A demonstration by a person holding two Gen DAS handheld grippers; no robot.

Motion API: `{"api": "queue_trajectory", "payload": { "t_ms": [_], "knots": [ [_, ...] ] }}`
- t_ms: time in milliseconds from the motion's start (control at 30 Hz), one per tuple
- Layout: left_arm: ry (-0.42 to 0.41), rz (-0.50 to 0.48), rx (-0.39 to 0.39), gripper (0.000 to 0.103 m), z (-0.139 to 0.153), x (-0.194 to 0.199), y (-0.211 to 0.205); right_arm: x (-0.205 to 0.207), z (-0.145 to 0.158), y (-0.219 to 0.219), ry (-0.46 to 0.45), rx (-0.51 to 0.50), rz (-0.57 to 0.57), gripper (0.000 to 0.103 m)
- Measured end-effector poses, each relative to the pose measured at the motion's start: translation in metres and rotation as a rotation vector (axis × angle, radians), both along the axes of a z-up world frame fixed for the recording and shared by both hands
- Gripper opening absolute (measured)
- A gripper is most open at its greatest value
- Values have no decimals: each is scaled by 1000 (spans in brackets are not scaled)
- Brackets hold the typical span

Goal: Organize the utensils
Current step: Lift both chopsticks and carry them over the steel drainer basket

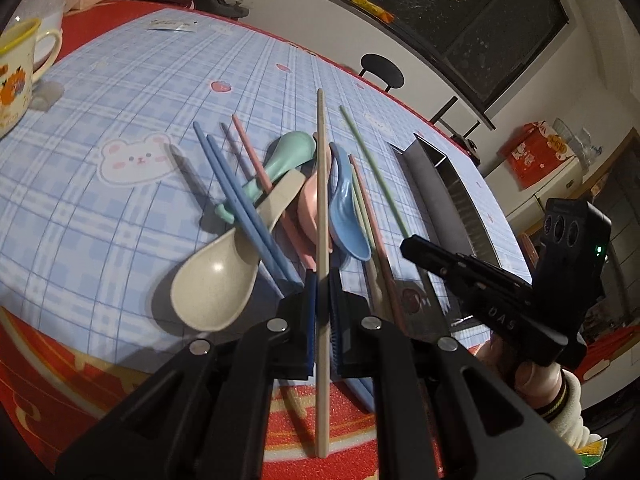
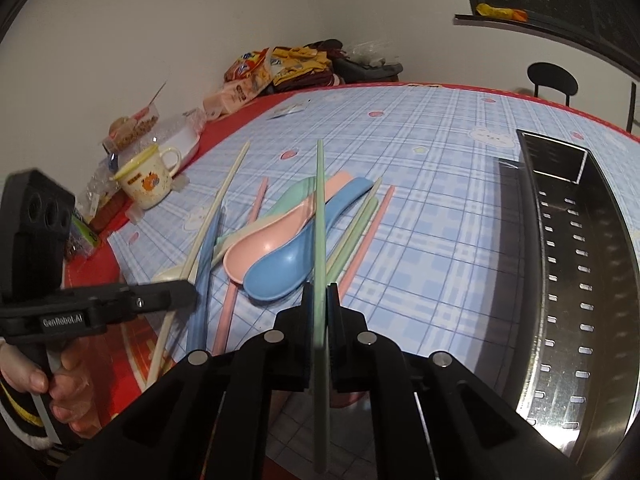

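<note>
In the left wrist view my left gripper is shut on a beige chopstick that sticks out forward over the pile. Under it lie a beige spoon, two blue chopsticks, a green spoon, a pink spoon and a blue spoon. My right gripper is shut on a green chopstick, raised above the pink spoon and the blue spoon. A perforated steel utensil holder lies on its side at the right.
The blue checked tablecloth covers a red table. A cartoon mug and snack bags stand at the far left edge. A black chair is behind the table. Loose pink and green chopsticks lie beside the spoons.
</note>
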State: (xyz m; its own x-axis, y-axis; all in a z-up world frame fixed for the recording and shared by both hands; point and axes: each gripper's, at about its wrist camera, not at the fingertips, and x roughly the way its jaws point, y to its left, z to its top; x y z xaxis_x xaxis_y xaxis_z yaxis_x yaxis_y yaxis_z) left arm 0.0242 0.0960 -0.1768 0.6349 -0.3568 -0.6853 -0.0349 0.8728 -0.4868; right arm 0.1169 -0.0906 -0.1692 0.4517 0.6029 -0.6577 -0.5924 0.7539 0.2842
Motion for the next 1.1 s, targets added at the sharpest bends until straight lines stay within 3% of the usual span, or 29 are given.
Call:
{"api": "queue_trajectory", "payload": {
  "t_ms": [433,667,933,1100],
  "knots": [
    [-51,-9,18,10,23,5,-9,-6,13,-22,-54,76,-93,7],
    [-111,-104,14,10,48,28,-45,-7,31,-77,-87,158,-246,7],
    [-129,-234,-57,10,57,70,-114,-2,25,-156,-92,187,-472,7],
    [-115,-258,-148,10,55,102,-153,4,18,-172,-93,175,-510,7]
  ]
}}
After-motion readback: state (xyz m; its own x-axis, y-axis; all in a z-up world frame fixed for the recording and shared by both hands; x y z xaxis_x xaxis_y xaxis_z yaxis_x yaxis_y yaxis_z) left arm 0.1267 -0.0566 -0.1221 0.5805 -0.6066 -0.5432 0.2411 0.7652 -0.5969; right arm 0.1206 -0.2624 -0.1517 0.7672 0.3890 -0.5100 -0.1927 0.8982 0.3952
